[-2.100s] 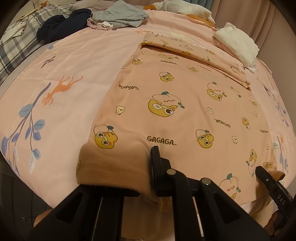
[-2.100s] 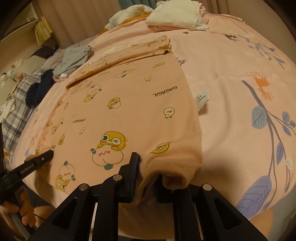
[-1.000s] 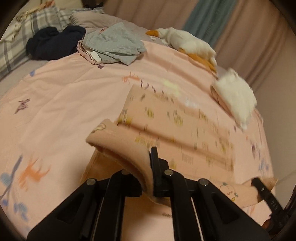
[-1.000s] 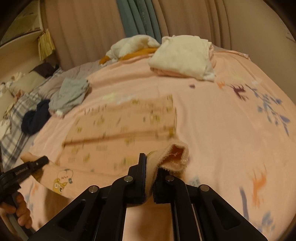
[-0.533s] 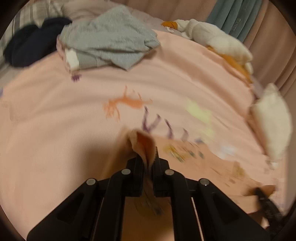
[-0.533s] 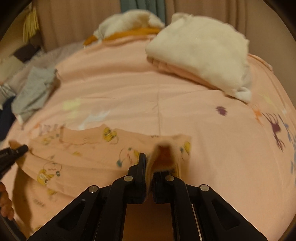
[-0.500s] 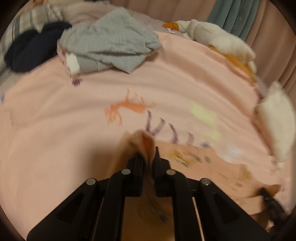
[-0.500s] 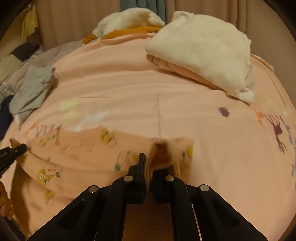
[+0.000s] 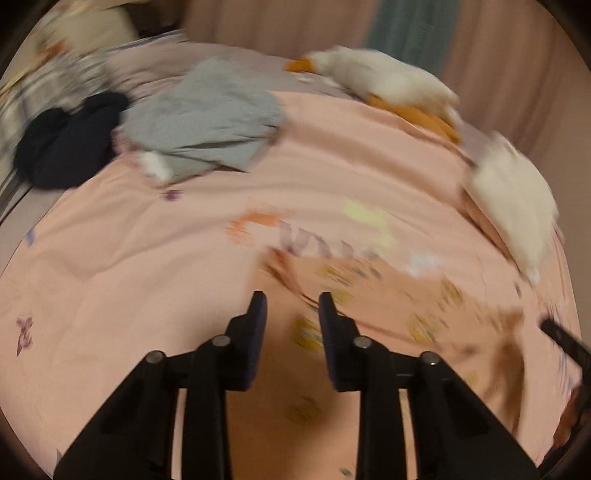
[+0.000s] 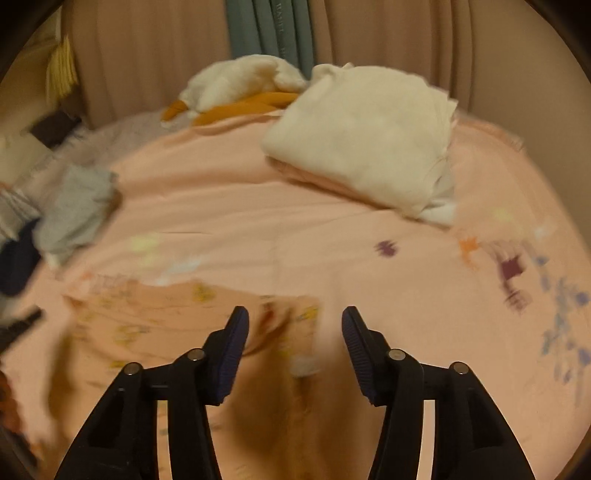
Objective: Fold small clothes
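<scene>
The peach printed garment [image 9: 369, 306] lies folded on the pink bedsheet [image 9: 147, 258], blurred by motion; it also shows in the right wrist view [image 10: 166, 317]. My left gripper [image 9: 289, 299] is open and empty just above the garment's left far corner. My right gripper [image 10: 293, 317] is open and empty above the garment's right far corner [image 10: 295, 314]. The right gripper's tip shows at the right edge of the left wrist view [image 9: 561, 336].
A grey garment [image 9: 207, 114], a dark navy garment [image 9: 66, 144], a white and orange plush [image 9: 384, 85] and a folded white pile [image 10: 362, 136] lie farther back on the bed. Curtains [image 10: 273, 33] hang behind.
Both grippers carried the near hem forward over the garment, then opened and let it go. The hem now lies on the garment's far edge.
</scene>
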Available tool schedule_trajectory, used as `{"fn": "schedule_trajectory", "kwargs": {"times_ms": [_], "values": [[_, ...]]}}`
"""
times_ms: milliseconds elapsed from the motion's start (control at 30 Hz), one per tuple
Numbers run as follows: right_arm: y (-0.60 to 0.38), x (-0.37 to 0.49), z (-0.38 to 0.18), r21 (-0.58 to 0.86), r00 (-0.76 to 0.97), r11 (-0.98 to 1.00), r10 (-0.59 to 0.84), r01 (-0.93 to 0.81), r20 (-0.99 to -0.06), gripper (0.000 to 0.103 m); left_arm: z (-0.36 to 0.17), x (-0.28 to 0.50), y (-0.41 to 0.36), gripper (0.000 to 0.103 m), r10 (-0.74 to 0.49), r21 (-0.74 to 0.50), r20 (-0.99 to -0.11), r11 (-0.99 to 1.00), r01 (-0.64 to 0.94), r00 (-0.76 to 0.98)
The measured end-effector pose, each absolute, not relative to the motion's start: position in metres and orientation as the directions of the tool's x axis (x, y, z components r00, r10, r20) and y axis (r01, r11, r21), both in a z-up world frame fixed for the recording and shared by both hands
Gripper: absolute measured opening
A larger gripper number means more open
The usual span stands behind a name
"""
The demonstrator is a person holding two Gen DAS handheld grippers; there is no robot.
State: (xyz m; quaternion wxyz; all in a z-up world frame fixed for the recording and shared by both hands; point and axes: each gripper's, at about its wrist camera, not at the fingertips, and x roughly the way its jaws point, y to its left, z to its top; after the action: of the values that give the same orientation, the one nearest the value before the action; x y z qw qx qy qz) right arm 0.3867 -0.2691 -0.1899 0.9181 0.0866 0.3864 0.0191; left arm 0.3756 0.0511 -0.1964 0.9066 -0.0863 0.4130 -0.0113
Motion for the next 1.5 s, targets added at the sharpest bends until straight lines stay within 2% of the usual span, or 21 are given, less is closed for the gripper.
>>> {"fn": "schedule_trajectory", "kwargs": {"times_ms": [67,100,267,333,400,467,533,567,600,633,700,767,867,933,1000,1100,1167,1300,1400,1467,1500], "values": [[-0.261,0.388,-0.199,0.228,0.652,0.973,0.189,-0.025,-0.734,0.015,-0.214,0.382,0.029,0.022,-0.156,-0.179,-0.784,0.984,0.023,0.600],[-0.251,0.390,-0.211,0.218,0.608,0.975,0.195,-0.037,-0.769,0.013,-0.224,0.387,0.021,0.022,-0.156,-0.170,-0.801,0.985,0.031,0.578],[-0.209,0.427,-0.254,0.071,0.557,0.993,0.114,-0.098,-0.823,0.012,-0.263,0.440,0.000,0.020,-0.159,-0.169,-0.818,0.985,0.033,0.552],[-0.203,0.465,-0.263,0.000,0.570,0.996,0.054,-0.093,-0.820,0.012,-0.259,0.467,-0.002,0.022,-0.106,-0.140,-0.790,0.990,-0.009,0.604],[-0.209,0.492,-0.256,0.032,0.600,0.999,0.028,-0.004,-0.800,0.012,-0.241,0.485,0.013,0.019,-0.069,-0.169,-0.773,0.981,-0.099,0.630],[-0.227,0.490,-0.240,0.117,0.647,0.992,0.057,0.050,-0.760,0.012,-0.220,0.475,0.030,0.025,-0.104,-0.254,-0.722,0.959,-0.122,0.684],[-0.250,0.466,-0.219,0.200,0.715,0.978,0.100,0.057,-0.692,0.015,-0.200,0.450,0.039,0.049,-0.083,-0.236,-0.680,0.966,-0.110,0.729],[-0.257,0.455,-0.213,0.206,0.720,0.977,0.106,0.052,-0.685,0.017,-0.197,0.439,0.040,0.058,-0.049,-0.203,-0.683,0.971,-0.126,0.728],[-0.265,0.440,-0.207,0.198,0.707,0.979,0.102,0.054,-0.700,0.026,-0.195,0.425,0.042,0.070,-0.012,-0.162,-0.699,0.976,-0.142,0.715],[-0.270,0.432,-0.205,0.194,0.696,0.980,0.102,0.055,-0.710,0.039,-0.195,0.412,0.044,0.073,0.001,-0.137,-0.714,0.980,-0.142,0.700],[-0.283,0.404,-0.204,0.228,0.669,0.972,0.134,0.055,-0.731,0.051,-0.201,0.374,0.054,0.077,-0.019,-0.127,-0.764,0.984,-0.122,0.646],[-0.296,0.383,-0.212,0.295,0.625,0.954,0.194,0.060,-0.756,0.051,-0.216,0.338,0.069,0.083,-0.063,-0.174,-0.820,0.974,-0.143,0.569],[-0.311,0.339,-0.237,0.402,0.533,0.909,0.288,0.108,-0.795,0.054,-0.248,0.290,0.082,0.083,-0.249,-0.344,-0.877,0.922,-0.175,0.412],[-0.315,0.313,-0.260,0.488,0.476,0.858,0.365,0.163,-0.800,0.057,-0.261,0.270,0.084,0.083,-0.344,-0.437,-0.861,0.877,-0.199,0.374],[-0.308,0.300,-0.278,0.537,0.426,0.827,0.430,0.169,-0.796,0.057,-0.257,0.259,0.082,0.085,-0.343,-0.457,-0.821,0.874,-0.164,0.457],[-0.300,0.295,-0.277,0.544,0.476,0.820,0.412,0.178,-0.777,0.058,-0.263,0.270,0.083,0.089,-0.474,-0.617,-0.734,0.765,-0.185,0.487],[-0.297,0.302,-0.278,0.640,0.502,0.751,0.495,0.162,-0.709,0.058,-0.273,0.277,0.080,0.092,-0.569,-0.717,-0.660,0.672,-0.185,0.491],[-0.290,0.327,-0.306,0.814,0.525,0.537,0.638,0.221,-0.563,0.058,-0.277,0.292,0.069,0.095,-0.562,-0.759,-0.605,0.621,-0.196,0.564],[-0.285,0.347,-0.310,0.852,0.597,0.471,0.624,0.228,-0.505,0.058,-0.279,0.311,0.070,0.095,-0.546,-0.785,-0.569,0.584,-0.207,0.615],[-0.284,0.359,-0.309,0.861,0.620,0.457,0.614,0.225,-0.488,0.058,-0.281,0.328,0.071,0.089,-0.516,-0.796,-0.558,0.554,-0.243,0.650],[-0.281,0.365,-0.309,0.859,0.626,0.464,0.609,0.218,-0.488,0.057,-0.282,0.335,0.070,0.073,-0.494,-0.783,-0.573,0.566,-0.259,0.654]]}}
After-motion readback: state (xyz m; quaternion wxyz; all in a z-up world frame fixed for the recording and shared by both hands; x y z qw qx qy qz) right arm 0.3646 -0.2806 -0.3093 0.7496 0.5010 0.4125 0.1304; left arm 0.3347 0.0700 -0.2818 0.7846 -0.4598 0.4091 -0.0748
